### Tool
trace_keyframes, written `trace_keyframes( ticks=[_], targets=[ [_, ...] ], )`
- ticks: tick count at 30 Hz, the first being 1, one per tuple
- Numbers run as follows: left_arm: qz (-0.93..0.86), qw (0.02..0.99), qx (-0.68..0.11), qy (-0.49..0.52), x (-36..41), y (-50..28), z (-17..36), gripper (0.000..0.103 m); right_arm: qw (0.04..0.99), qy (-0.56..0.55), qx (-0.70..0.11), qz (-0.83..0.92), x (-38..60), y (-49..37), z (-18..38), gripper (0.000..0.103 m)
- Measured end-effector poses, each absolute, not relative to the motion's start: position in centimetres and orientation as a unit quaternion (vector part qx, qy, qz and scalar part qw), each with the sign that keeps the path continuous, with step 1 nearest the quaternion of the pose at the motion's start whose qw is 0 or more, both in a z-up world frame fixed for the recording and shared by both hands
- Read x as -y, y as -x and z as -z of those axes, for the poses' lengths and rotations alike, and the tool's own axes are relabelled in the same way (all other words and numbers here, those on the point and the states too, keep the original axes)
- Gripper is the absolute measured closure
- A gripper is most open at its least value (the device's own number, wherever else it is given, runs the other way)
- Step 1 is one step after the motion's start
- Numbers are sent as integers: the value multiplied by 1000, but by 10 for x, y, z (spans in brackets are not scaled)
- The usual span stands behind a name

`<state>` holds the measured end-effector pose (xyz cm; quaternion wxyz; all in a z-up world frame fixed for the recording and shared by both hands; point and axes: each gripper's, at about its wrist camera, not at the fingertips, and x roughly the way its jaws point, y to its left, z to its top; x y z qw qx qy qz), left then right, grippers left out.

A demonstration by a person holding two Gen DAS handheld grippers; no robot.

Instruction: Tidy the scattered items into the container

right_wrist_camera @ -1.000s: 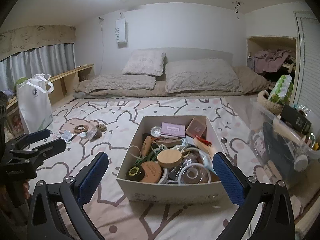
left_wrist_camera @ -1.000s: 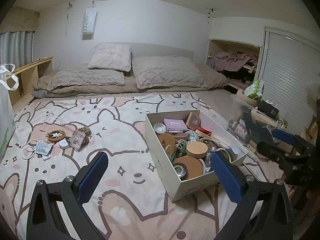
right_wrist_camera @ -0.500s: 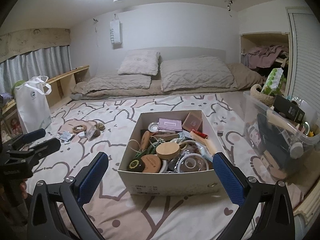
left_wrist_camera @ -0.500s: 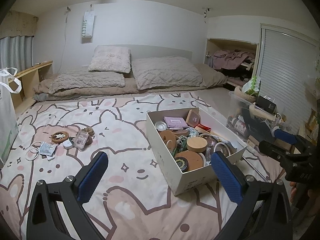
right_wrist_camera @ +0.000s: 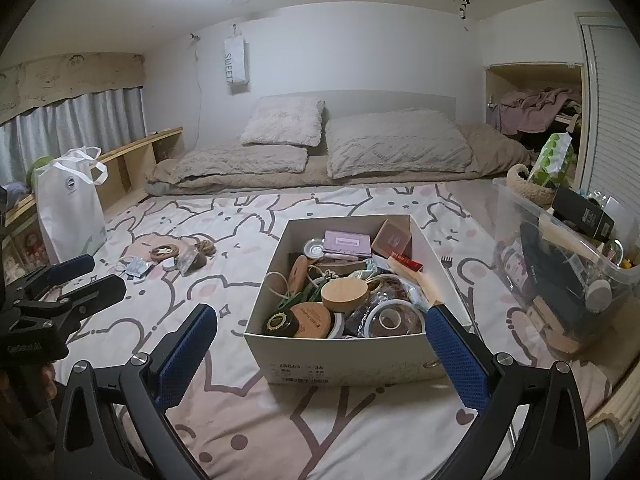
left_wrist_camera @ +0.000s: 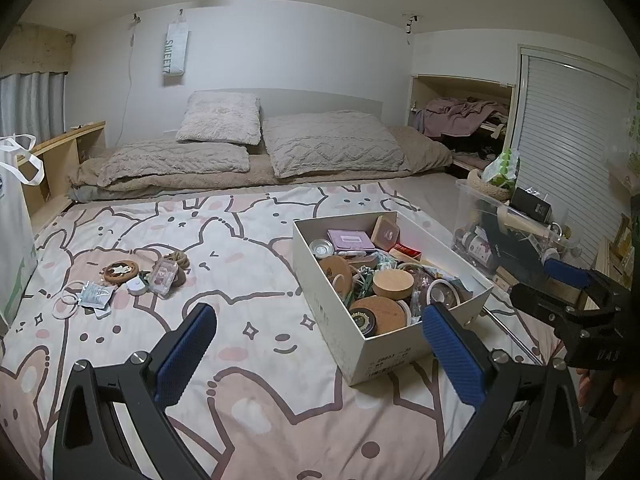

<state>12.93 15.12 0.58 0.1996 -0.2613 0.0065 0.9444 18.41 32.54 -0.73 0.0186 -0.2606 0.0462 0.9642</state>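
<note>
On the wall above the pillows I read "SWEET" running down a white hanging pouch [right_wrist_camera: 236,65]. The near end of the cardboard box [right_wrist_camera: 340,356] carries a small label with digits that look like "28863" and "36"; I can't be sure of them. The white tote bag [right_wrist_camera: 68,208] bears a round emblem too small to read.

the left claw's [left_wrist_camera: 320,348] arms run off the bottom edge. far ahead to its left, the small scattered items [left_wrist_camera: 120,284] are too tiny to name. ahead to its right, the box [left_wrist_camera: 332,340] piles things over one another, hiding the lower ones. the white bag [left_wrist_camera: 12,216] is cut off at the left edge.
</note>
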Motion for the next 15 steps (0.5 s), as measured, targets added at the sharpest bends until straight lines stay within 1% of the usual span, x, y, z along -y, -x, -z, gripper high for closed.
trace_keyframes(
  ticks=[15],
  targets=[
    [-945,198,-10,260,-147,-137,0,0,20,262,-48,-964,-324,-184,9,0]
  ],
)
